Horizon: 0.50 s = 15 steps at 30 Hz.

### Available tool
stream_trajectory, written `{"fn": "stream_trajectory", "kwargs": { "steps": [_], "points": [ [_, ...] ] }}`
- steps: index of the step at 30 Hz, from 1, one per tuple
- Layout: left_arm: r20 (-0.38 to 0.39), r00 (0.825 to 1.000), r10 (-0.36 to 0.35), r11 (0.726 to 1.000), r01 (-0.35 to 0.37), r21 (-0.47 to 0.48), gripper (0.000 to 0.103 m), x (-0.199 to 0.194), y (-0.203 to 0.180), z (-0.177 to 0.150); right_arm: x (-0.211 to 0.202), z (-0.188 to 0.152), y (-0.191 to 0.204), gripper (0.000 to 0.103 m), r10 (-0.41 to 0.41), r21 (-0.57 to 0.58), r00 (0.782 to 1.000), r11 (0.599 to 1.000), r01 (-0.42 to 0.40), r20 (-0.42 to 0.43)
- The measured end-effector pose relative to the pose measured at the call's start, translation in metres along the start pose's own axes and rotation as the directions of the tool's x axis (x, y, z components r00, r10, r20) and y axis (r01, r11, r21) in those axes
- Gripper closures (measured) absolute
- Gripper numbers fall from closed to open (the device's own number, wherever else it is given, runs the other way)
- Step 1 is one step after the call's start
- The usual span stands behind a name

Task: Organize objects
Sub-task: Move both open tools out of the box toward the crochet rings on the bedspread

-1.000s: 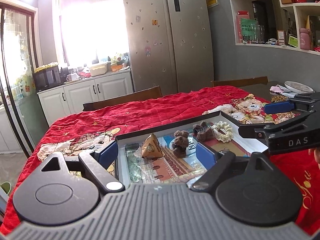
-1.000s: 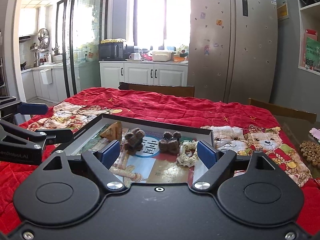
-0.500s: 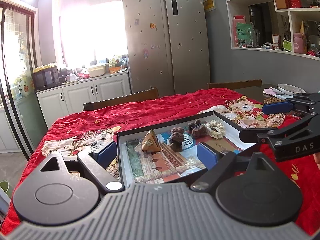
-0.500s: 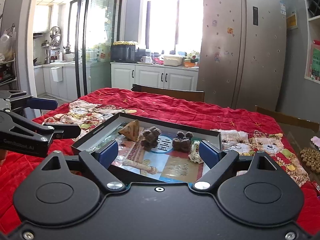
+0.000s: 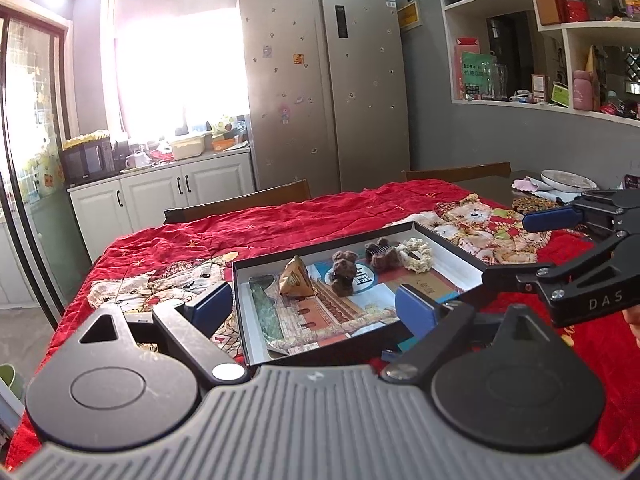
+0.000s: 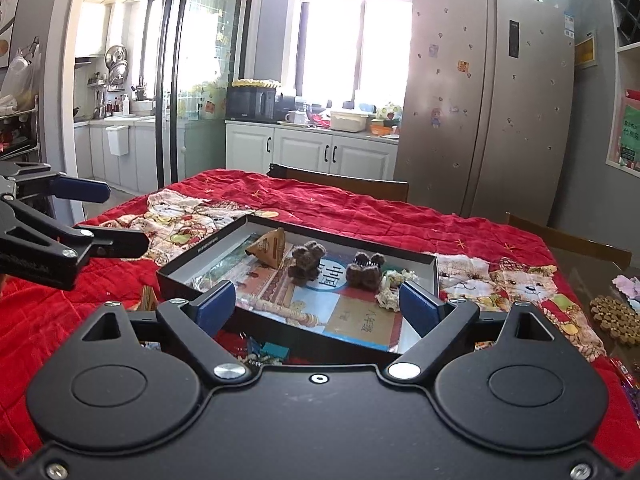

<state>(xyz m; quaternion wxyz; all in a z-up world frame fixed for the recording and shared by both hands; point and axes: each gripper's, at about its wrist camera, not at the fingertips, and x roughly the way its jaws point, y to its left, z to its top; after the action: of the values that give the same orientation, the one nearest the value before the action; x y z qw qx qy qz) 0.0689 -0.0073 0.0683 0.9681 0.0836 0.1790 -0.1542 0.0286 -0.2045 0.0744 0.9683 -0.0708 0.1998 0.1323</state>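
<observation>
Jaws of both the left gripper [image 5: 314, 304] and right gripper [image 6: 318, 306] stand wide apart, gripping nothing. Just beyond them a shallow tray [image 6: 200, 250] sits on the red-covered surface [image 6: 360, 210], holding a paper cone [image 6: 270, 250] at 11 o'clock, 2 brown bear toys [image 6: 306, 266] mid-tray, and a cream scrunchie [image 5: 418, 254] at 2 o'clock. Best to pick 1 item, approach low and centred.

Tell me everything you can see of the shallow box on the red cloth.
The box is a shallow rectangular tray, cardboard by its look, with black outer walls and pale inner walls. It lies flat and open on the red cloth. A printed picture sheet covers its floor. Neither gripper touches it.
</observation>
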Motion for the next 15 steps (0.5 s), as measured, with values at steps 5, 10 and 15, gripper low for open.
{"fn": "stream_trajectory", "kwargs": {
  "steps": [5,10,15],
  "points": [
    [-0.002,1.0,-0.007,1.0,0.007,0.015,0.01,-0.005,-0.003,-0.005,-0.005,-0.008,-0.001,0.014,-0.002,0.002,1.0,1.0,0.002,-0.02],
    [-0.023,1.0,-0.01,1.0,0.01,0.029,0.01,-0.005,-0.005,-0.012,-0.008,-0.015,-0.003,0.014,-0.002,0.013,0.999,1.0,0.002,-0.037],
    [-0.046,0.999,-0.024,0.999,0.025,0.037,0.01,-0.004,-0.006,-0.023,-0.008,-0.023,-0.001,0.014,-0.005,0.003,0.998,1.0,0.005,-0.056]
  ]
}}
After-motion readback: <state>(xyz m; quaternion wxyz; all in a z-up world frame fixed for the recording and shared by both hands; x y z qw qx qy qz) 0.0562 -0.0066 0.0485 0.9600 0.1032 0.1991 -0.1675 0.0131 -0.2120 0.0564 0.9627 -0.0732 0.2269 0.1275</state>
